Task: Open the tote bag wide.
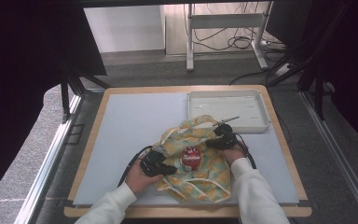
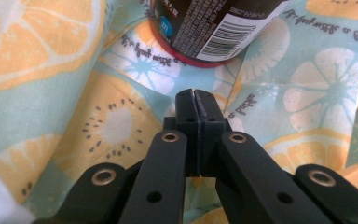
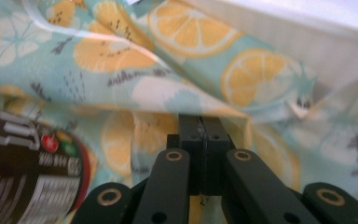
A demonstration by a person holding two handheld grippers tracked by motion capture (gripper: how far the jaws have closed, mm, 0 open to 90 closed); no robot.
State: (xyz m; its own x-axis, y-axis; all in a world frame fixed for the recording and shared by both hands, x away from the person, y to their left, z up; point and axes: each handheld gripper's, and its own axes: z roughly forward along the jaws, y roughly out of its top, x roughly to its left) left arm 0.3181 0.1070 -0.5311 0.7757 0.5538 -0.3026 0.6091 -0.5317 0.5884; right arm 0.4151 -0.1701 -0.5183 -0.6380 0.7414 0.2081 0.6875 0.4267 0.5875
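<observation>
- A fruit-print cloth (image 1: 196, 161) is lying crumpled at the middle of the desk's (image 1: 130, 121) near edge, and a can (image 1: 190, 157) with a red top is sitting on the middle of it.
- The left claw (image 1: 165, 169) is resting at the cloth's left side, pointing toward the can; in the left gripper view its jaws are pressed together with no gap, tips on the fabric just short of the can (image 2: 214, 28). Whether a fold is pinched between them, I cannot tell.
- The right claw (image 1: 214, 140) is sitting at the cloth's far right part. In the right gripper view its jaws are also drawn tight together, nosing under a raised fold of the cloth (image 3: 121, 60); it may be nipping that fold, but I cannot be sure.
- A white tray (image 1: 261, 122) is waiting at the desk's far right corner, with something thin and grey poking out near its front edge, too small to name.
- The cloth looks thin, soft and floppy: it is going to sag and slide wherever it is not held, so hems and corners seem the best places to pinch.
- The can looks rigid, smooth and round-sided; lying on loose fabric, it is likely to roll if the cloth is tugged. Gripping across its body should suit it better than the ends.
</observation>
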